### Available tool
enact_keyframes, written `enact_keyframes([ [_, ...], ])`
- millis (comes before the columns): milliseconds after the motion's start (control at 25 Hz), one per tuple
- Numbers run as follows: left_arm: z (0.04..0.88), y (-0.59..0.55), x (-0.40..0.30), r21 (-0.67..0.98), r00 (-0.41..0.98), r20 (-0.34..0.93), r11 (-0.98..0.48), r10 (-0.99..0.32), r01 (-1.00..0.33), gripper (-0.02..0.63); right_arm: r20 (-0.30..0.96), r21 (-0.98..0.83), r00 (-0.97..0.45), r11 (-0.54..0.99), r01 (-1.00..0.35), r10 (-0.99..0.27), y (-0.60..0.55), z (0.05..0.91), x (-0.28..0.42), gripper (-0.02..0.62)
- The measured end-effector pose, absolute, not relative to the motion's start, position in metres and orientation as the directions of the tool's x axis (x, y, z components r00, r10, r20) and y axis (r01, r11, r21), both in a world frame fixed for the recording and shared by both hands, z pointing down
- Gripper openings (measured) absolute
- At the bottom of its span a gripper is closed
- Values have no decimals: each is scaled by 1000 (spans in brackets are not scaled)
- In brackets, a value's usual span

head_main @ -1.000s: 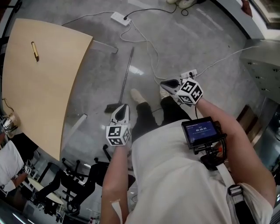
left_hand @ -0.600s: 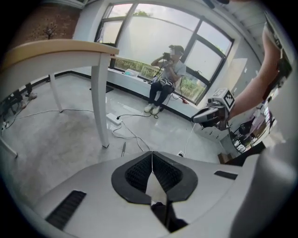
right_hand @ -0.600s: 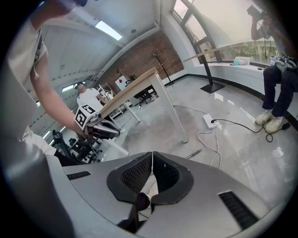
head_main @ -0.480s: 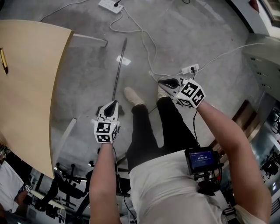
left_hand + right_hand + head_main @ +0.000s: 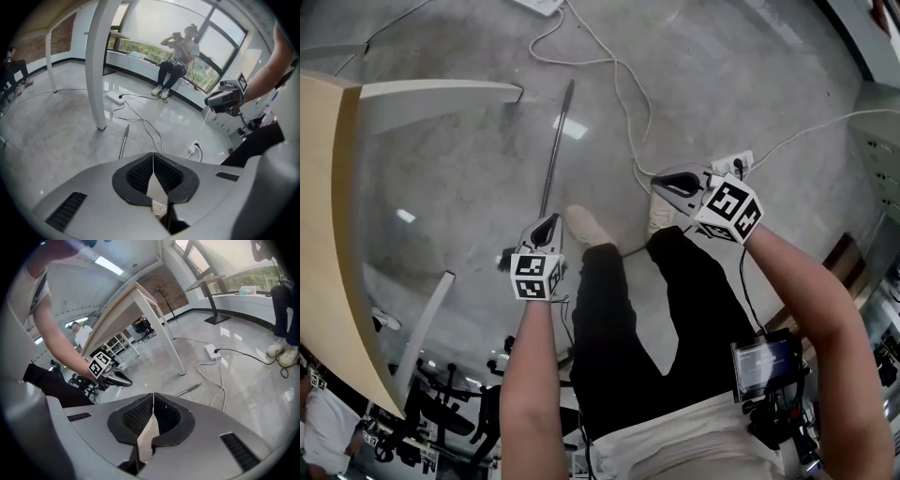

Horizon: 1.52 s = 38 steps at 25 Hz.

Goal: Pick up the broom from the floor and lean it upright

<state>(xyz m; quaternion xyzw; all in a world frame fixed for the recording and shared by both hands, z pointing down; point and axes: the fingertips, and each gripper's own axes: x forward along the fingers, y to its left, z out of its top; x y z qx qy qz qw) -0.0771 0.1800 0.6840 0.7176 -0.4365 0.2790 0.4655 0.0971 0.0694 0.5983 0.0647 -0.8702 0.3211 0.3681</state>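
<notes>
The broom lies flat on the grey floor. Its thin metal handle runs away from me, and its dark head shows just left of my left gripper. That gripper hovers over the handle's near end, shut and holding nothing. In the left gripper view the handle lies ahead of the closed left gripper. My right gripper hangs to the right above my shoe, shut and empty. In the right gripper view the closed right gripper points towards the handle and the left gripper.
A wooden table on white legs stands at the left. White cables and a power strip lie beyond the broom. My shoes stand beside the handle. A person sits by the window. Dark chairs are at the lower left.
Both grippers have sunk towards the floor as I bend down. The left gripper now sits just over the broom's near end; both stay shut.
</notes>
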Motion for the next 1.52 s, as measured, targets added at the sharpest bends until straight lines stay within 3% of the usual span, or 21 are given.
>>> enact_keyframes([
  [280,704,154,-84,425,489,784,-245,-382,-872,11,704,-452,-701,833,-319,113,28,586,97,18],
  [560,853,133,-110,309,387,854,-258,-348,-915,11,674,-390,-734,886,-253,87,-21,721,86,18],
  [920,958,130,-99,338,397,899,-282,-186,-898,31,689,-287,-716,949,-129,111,-48,778,62,18],
  [1000,972,124,-101,324,376,912,-276,-164,-905,103,697,-273,-710,953,-130,103,-54,780,63,18],
  [1520,1007,115,-95,249,274,960,-278,-56,-928,93,702,-241,-708,962,-130,80,-74,780,64,18],
])
